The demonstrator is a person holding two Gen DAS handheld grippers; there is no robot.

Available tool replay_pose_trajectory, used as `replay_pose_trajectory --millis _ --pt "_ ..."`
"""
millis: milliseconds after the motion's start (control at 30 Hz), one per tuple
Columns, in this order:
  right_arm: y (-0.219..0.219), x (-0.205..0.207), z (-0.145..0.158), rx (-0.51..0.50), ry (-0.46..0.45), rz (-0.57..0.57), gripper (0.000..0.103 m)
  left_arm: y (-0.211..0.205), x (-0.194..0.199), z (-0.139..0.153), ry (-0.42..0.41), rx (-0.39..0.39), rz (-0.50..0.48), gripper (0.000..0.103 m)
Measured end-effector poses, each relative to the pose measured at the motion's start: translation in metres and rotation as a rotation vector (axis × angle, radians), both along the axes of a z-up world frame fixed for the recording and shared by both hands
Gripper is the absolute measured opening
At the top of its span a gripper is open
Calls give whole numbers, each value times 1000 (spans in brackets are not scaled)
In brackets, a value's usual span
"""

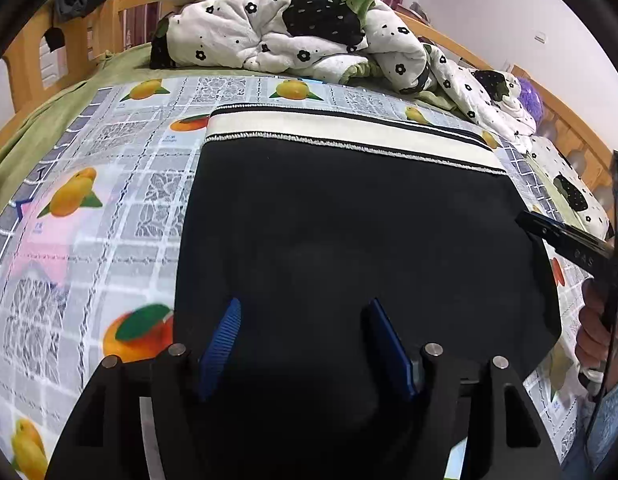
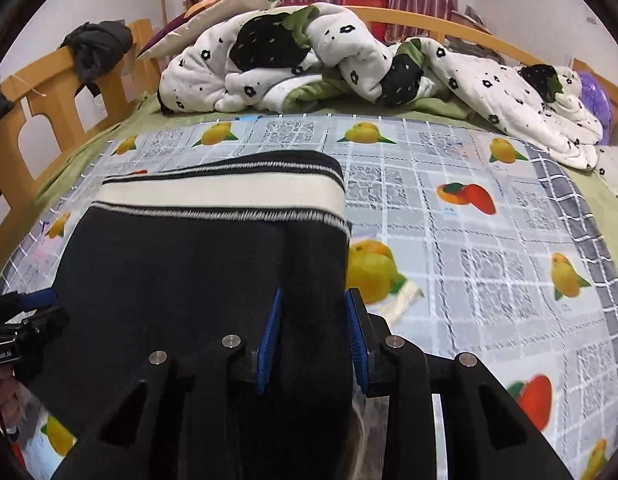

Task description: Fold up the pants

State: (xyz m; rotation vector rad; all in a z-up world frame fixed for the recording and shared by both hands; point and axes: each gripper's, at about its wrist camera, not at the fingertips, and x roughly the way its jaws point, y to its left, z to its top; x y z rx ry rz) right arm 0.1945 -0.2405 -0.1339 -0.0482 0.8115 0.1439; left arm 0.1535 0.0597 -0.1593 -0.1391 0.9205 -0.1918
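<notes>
Black pants [image 1: 349, 232] with a white, black-striped waistband [image 1: 349, 132] lie on a fruit-print sheet [image 1: 89, 220] on the bed. My left gripper [image 1: 305, 308] hovers open over the pants' near left part, blue pads [image 1: 221, 340] apart with nothing between them. In the right wrist view the pants [image 2: 189, 272] fill the left side, waistband [image 2: 229, 192] at the far end. My right gripper [image 2: 313, 300] straddles the pants' right edge, its pads [image 2: 271, 332] partly closed with black fabric between them. The right gripper shows at the left view's right edge [image 1: 565, 240].
A crumpled white quilt with black flowers [image 2: 349, 64] lies across the far side of the bed. A pillow [image 2: 213, 12] leans at the back left. Wooden bed rails [image 2: 41, 96] run along the left and back. A purple plush [image 2: 597, 96] sits far right.
</notes>
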Motion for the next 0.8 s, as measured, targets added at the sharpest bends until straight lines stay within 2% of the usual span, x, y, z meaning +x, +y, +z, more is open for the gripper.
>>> replay_pose_trajectory --millis 133,233,367,500,600,633,800 --pt "6 -15 4 -50 -7 14 31 -3 -12 3 -5 -1 21 66" --pt "8 -24 5 -44 2 17 33 -3 -20 7 -10 -8 31 68" --pt "11 -37 1 -63 16 20 37 -2 -31 10 -9 6 -17 69" --pt "12 -52 -4 -84 18 13 37 -3 -48 8 -29 60 -85 71" --pt "8 -63 -8 -73 40 1 37 -5 -66 3 -61 178 -114 74" --pt "6 -65 -9 -73 48 -6 37 -3 -70 2 -61 192 -112 77" --pt "4 -82 -9 -80 69 -34 37 24 -76 -1 25 99 -59 79"
